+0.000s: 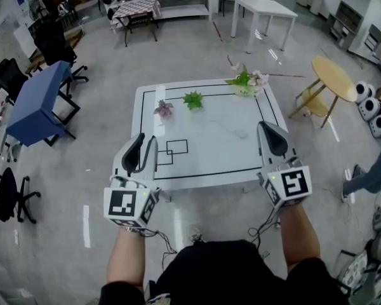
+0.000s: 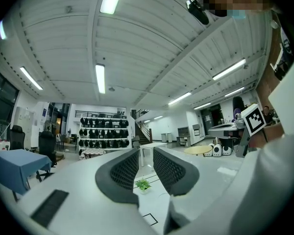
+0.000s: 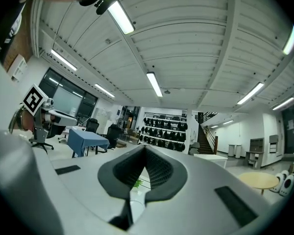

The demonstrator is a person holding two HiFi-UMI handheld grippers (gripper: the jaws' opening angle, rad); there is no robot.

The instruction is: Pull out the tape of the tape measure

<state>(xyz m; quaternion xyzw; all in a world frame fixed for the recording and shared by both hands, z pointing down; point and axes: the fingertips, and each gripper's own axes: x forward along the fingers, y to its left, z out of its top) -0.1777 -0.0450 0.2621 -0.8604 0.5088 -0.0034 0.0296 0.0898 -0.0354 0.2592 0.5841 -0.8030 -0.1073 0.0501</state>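
No tape measure shows in any view. My left gripper (image 1: 146,140) hangs level over the near left edge of the white table (image 1: 209,154), which is marked with black lines. In the left gripper view the left gripper (image 2: 146,153) is open, a narrow gap between its dark ribbed pads and nothing in it. My right gripper (image 1: 267,128) hangs over the table's near right edge. The right gripper view shows the right gripper (image 3: 145,149) shut, its pads meeting at the tips and holding nothing.
At the table's far side stand a small green plant (image 1: 192,99), a pink flower (image 1: 164,109) and a bouquet (image 1: 246,81). A blue table (image 1: 41,100) and office chairs are at the left, a round wooden table (image 1: 333,78) at the right. A person's leg (image 1: 368,176) shows at the right edge.
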